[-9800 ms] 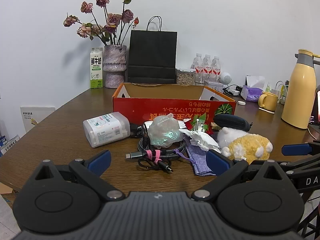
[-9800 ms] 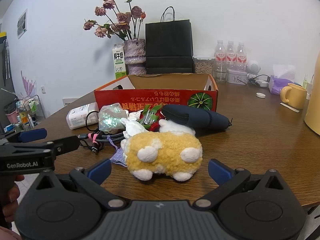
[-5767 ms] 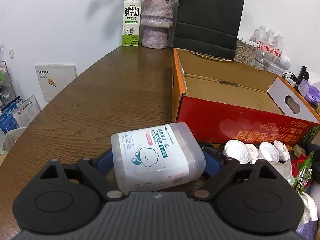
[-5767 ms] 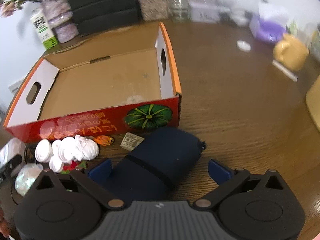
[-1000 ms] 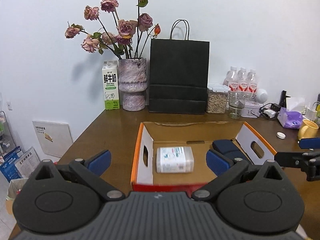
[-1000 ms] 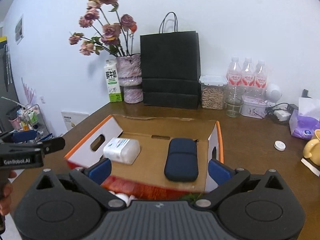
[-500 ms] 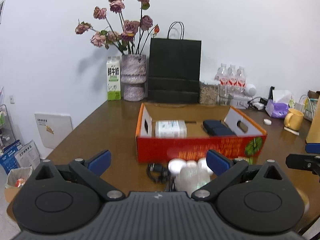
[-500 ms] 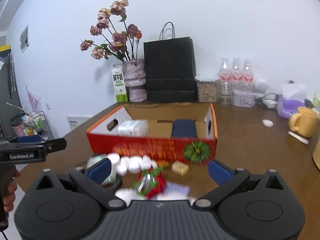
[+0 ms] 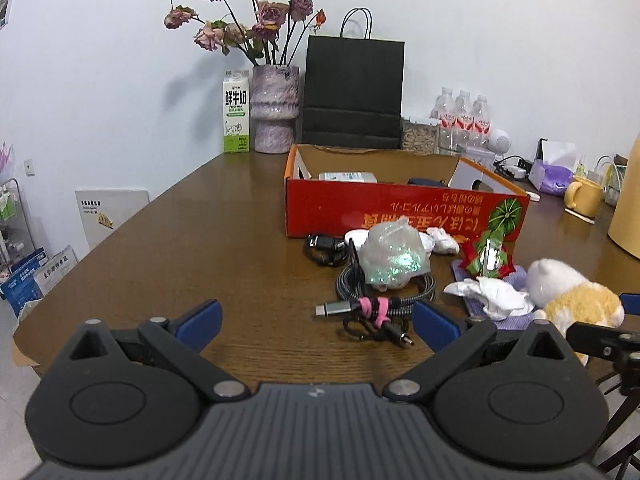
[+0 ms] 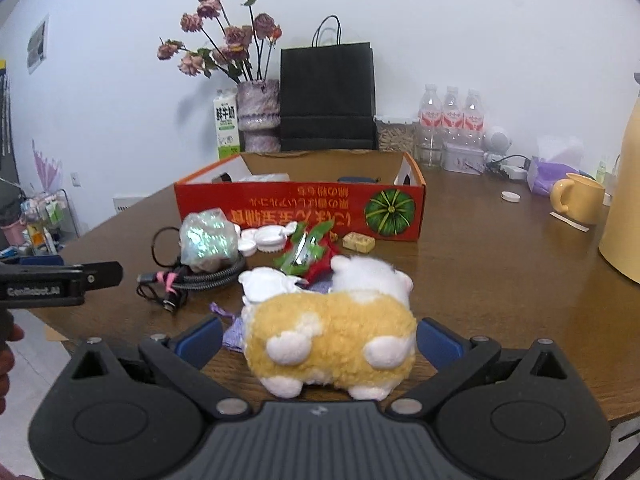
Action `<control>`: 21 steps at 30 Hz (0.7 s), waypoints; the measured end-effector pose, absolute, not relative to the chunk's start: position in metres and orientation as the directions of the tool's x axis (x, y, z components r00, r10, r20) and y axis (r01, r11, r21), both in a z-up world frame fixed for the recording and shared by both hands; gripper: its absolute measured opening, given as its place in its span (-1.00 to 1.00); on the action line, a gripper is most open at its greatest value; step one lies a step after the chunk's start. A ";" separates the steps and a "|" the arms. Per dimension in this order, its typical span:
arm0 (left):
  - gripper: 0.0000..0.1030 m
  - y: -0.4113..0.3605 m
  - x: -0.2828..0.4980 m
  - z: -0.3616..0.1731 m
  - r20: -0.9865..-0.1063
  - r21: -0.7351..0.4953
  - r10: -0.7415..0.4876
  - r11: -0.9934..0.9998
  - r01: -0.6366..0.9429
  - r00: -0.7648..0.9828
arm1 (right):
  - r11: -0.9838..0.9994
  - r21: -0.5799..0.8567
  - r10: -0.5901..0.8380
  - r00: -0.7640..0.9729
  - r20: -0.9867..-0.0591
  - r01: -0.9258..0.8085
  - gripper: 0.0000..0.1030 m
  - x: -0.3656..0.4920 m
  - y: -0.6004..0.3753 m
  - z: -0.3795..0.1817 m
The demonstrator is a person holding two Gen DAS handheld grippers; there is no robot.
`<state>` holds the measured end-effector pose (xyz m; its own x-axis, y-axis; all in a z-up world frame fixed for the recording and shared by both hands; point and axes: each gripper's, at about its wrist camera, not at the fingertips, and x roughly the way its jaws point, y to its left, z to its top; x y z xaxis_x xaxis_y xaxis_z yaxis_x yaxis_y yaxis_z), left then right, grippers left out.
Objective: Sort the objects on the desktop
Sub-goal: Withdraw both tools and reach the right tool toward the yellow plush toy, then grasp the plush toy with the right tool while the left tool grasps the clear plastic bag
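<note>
The red cardboard box (image 9: 400,210) (image 10: 300,204) holds a white container (image 9: 348,176) and a dark pouch (image 9: 424,181), which barely show over its wall. In front of it lie a shiny plastic bag (image 9: 394,254), a bundled cable (image 9: 372,304), white caps (image 10: 264,238), a red-green wrapper (image 10: 308,250), crumpled tissue (image 9: 492,292) and a purple cloth (image 10: 234,332). My left gripper (image 9: 316,322) is open over bare table, just short of the cable. My right gripper (image 10: 319,340) is open, with the yellow-and-white plush (image 10: 332,336) (image 9: 568,292) lying between its fingers.
A small yellow-wrapped block (image 10: 359,242) sits by the box. A yellow mug (image 10: 578,198) and yellow flask (image 10: 624,216) stand on the right. A flower vase (image 9: 274,108), milk carton (image 9: 236,114), black paper bag (image 9: 352,92) and water bottles (image 10: 452,120) line the back. The table edge is close below both grippers.
Both grippers have come down and nearer to the loose items in front of the box. The plush now lies between my right fingers. Both stay open.
</note>
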<state>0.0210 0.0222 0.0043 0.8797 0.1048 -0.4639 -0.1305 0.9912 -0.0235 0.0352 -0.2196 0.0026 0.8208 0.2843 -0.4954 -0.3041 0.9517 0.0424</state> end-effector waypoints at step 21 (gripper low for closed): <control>1.00 0.024 0.028 -0.013 -0.522 -0.026 0.090 0.992 -0.122 0.848 | 0.961 0.080 0.267 0.810 -0.523 -0.265 0.96 0.069 -0.215 -0.019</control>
<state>0.0283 0.0237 -0.0134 0.8481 0.0903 -0.5221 -0.1216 0.9922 -0.0259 0.0693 -0.2151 -0.0191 0.8097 0.2667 -0.5227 -0.2651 0.9609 0.0796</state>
